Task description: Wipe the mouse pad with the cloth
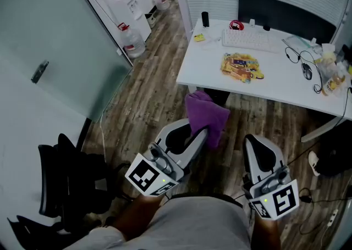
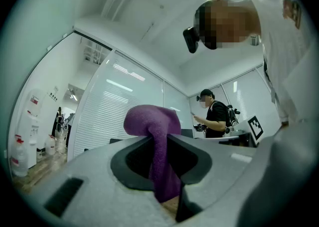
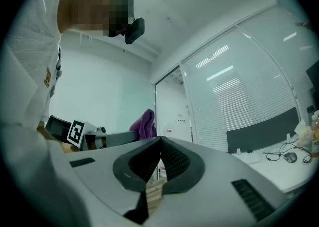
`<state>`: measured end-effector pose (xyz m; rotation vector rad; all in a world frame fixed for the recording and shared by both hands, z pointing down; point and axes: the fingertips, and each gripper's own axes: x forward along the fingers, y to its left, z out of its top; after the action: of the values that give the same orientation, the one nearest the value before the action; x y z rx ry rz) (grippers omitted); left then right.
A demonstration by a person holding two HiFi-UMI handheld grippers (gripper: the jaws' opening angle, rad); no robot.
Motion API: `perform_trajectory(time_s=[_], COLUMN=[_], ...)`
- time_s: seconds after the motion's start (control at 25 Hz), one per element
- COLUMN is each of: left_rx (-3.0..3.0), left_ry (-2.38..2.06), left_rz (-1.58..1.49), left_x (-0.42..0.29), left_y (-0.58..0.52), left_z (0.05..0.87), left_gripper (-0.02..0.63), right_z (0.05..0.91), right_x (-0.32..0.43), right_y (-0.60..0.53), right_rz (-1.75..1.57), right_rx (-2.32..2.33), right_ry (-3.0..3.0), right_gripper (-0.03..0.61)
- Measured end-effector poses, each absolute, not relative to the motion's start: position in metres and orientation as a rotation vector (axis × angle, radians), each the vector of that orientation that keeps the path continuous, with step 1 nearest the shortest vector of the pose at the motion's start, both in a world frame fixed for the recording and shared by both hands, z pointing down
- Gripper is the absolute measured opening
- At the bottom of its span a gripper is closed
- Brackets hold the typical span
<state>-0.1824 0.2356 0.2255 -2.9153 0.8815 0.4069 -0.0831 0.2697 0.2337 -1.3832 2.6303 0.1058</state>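
Left gripper (image 1: pixel 199 135) is clamped on the purple cloth (image 1: pixel 206 110). It sticks up n flops over the jaw tips, mid frame, crumpled n fuzzy. Right gripper (image 1: pixel 257 143) jaws pressed together, nothing btw them. White desk (image 1: pixel 204 73) upper right, well apart.

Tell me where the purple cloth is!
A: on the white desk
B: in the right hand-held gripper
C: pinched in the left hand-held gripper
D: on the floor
C: the purple cloth sticks out from between the shut jaws of the left hand-held gripper.
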Motion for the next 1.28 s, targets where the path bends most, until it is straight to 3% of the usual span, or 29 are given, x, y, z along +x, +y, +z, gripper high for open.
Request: perform_trajectory(time_s=[1.28], left_rx=[-2.861], left_ry=[1.025], left_rz=[0.35], left_x=[-0.109], left_y=[0.183], left_z=[0.242], left_gripper=[0.078], right_z=[0.26], right_x=[0.014], right_y=[0.217], right_rz=[0.053], right_rx=[-1.339], right_ry=[2.689], right_gripper=[0.011])
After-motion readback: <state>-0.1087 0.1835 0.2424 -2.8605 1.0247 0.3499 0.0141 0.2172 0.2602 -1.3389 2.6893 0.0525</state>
